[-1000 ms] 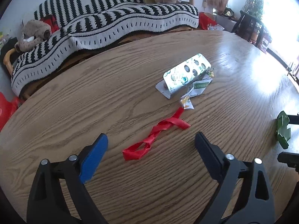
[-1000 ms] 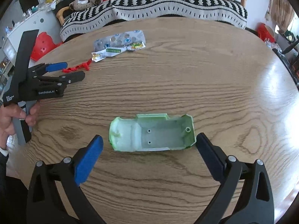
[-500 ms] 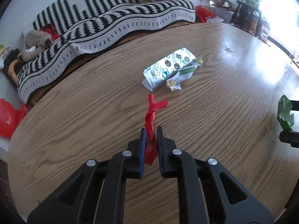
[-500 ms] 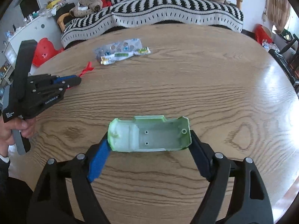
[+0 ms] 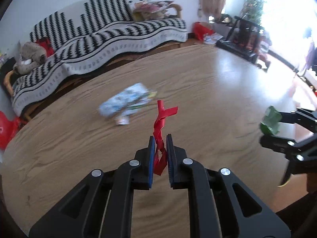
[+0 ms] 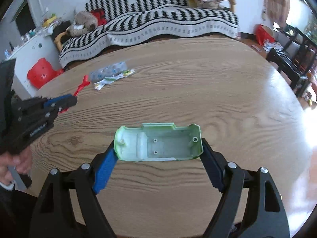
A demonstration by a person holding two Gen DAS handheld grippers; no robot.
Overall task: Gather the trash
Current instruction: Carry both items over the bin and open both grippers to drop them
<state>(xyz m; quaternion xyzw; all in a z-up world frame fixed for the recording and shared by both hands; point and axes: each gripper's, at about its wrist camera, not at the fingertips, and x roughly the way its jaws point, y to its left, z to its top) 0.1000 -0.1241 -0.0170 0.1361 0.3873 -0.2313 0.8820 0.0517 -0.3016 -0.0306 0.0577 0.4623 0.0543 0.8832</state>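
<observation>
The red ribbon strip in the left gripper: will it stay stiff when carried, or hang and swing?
Probably floppy: the red ribbon strip is thin, twisted and creased, so its free end will likely sway. It looks very light for its length. The left gripper pinches only its lower part, so it might slip out if snagged.

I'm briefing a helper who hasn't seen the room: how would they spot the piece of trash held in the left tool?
Start at the round wooden table in front of the striped sofa. Near its front edge, the left tool is shut on a red ribbon, twisted and thin, sticking up past the tips. It is the only red scrap; the wrappers behind are pale and printed.
</observation>
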